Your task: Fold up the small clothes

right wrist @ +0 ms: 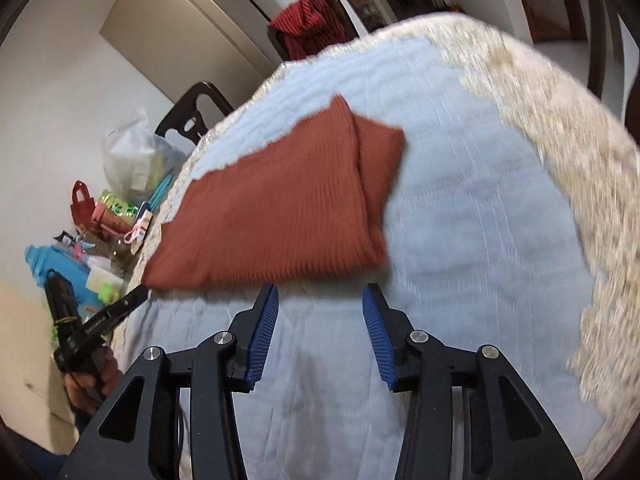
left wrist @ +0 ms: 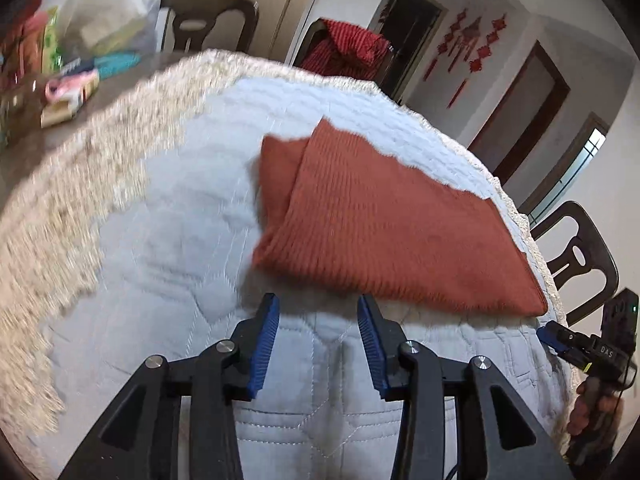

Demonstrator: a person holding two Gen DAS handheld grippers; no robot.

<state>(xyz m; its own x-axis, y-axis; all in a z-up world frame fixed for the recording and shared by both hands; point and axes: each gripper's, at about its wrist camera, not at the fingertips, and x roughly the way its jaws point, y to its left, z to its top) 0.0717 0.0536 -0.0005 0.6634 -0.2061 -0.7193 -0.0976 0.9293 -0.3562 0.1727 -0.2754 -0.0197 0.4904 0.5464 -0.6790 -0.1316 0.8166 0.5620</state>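
Observation:
A rust-red ribbed knit garment (left wrist: pixel 384 216) lies folded flat on a pale quilted mat (left wrist: pixel 180 220), one narrower layer showing at its far end. My left gripper (left wrist: pixel 318 308) is open and empty, its blue pads just short of the garment's near edge. In the right wrist view the same garment (right wrist: pixel 280 208) lies on the mat (right wrist: pixel 480 220). My right gripper (right wrist: pixel 320 300) is open and empty, also just short of the near edge. Each gripper shows at the other view's edge: the right one (left wrist: pixel 560 340), the left one (right wrist: pixel 132 300).
A beige fringed cloth (left wrist: pixel 60 208) lies under the mat. Clutter of bags, boxes and clips (right wrist: pixel 112 216) sits at one side of the table. Dark chairs (left wrist: pixel 580 252) stand around, one draped with a red cloth (left wrist: pixel 344 48).

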